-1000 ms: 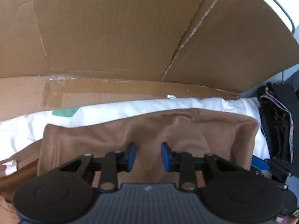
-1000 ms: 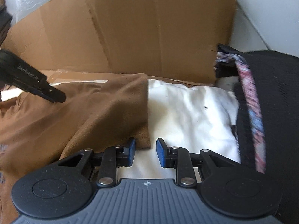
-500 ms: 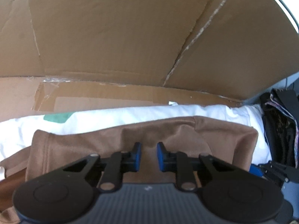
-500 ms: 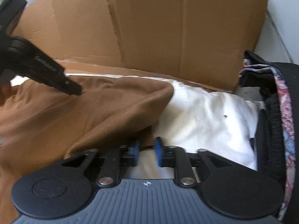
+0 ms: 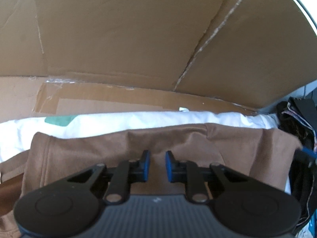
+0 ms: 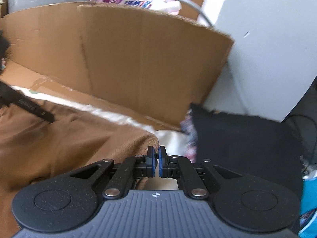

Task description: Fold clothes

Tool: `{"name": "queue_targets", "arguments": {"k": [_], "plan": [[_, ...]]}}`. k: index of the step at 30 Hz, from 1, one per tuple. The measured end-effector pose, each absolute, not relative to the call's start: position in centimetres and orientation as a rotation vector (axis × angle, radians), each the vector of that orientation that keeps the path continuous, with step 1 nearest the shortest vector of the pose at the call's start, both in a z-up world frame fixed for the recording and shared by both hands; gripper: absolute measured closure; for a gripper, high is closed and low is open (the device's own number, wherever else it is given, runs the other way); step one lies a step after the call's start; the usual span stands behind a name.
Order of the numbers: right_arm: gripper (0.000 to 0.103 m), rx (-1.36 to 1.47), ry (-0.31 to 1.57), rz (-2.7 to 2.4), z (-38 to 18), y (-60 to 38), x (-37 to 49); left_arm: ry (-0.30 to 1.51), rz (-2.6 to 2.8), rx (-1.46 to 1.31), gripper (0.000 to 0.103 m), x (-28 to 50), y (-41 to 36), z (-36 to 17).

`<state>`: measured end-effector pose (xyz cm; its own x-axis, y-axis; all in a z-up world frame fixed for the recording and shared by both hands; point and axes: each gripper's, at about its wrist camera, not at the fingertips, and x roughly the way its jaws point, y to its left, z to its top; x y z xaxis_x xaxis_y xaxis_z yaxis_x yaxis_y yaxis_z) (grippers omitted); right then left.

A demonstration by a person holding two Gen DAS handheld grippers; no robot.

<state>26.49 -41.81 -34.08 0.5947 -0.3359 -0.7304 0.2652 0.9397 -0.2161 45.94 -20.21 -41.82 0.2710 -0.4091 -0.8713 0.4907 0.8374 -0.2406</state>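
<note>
Brown garment (image 5: 178, 144) lay spread over a white cloth (image 5: 118, 121) inside a cardboard box (image 5: 138, 39). In the left wrist view, the left gripper (image 5: 157, 165) had its jaws narrowed on a raised fold of brown fabric between the pads. Only the right wrist view showed the right gripper (image 6: 157, 163), jaws pinched together on the garment's edge, with a dark patterned pile (image 6: 237, 138) at 3 o'clock and the other tool's black finger at 9 o'clock.
</note>
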Motion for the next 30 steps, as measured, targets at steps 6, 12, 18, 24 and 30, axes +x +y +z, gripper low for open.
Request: {"name": "queue_targets", "arguments": {"k": [6, 12, 18, 24, 30], "plan": [[0.101, -0.182, 0.893, -0.367, -32.8, -43.1, 28.1, 1.141, -0.639, 0.062, 0.085, 44.9, -20.3, -41.5], [0.102, -0.214, 0.974, -0.41, -33.9, -44.4, 29.1, 1.132, -0.693, 0.06, 0.085, 43.5, -21.3, -41.3], [0.097, -0.18, 0.973, -0.439, -34.7, -45.6, 29.1, 1.141, -0.715, 0.067, 0.085, 43.0, -22.4, -42.2], [0.07, -0.151, 0.912, -0.373, -32.9, -43.9, 27.8, 1.126, -0.717, 0.092, 0.085, 43.7, -23.7, -42.9], [0.069, -0.083, 0.941, -0.299, -33.5, -41.8, 25.8, 1.108, -0.737, 0.118, 0.085, 43.3, -24.1, -41.5]]}}
